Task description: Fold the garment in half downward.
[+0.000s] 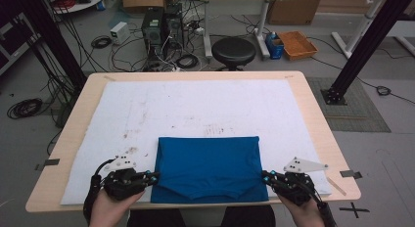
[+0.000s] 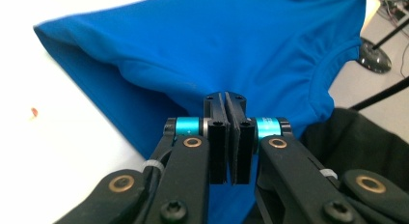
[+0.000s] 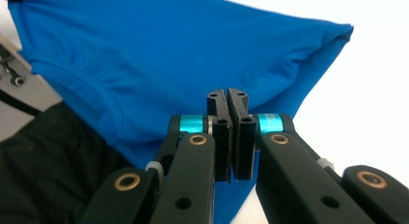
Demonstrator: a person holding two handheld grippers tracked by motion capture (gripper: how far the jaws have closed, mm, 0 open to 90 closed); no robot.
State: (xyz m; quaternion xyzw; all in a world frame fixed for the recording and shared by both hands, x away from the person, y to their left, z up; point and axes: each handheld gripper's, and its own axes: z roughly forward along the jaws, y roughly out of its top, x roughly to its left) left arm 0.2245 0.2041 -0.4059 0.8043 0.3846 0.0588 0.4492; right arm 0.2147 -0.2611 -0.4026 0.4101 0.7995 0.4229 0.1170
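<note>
Blue shirt [image 1: 208,166], smooth knit, folded rectangle, curved neckline

Grey floor strewn with cables [image 1: 105,42]; black round stool [image 1: 233,51] behind wooden table [image 1: 313,120]; computer towers [image 1: 162,24], orange tray [image 1: 297,44], cardboard boxes [image 1: 293,11] beyond

- A blue T-shirt [image 1: 208,168] lies folded into a broad rectangle on the white mat [image 1: 195,109], at the mat's near edge and midway along it.
- Its curved neckline [image 1: 208,193] is at the near side, where the cloth reaches past the mat's near edge.
- The far fold runs straight; the surface is mostly smooth.
</note>
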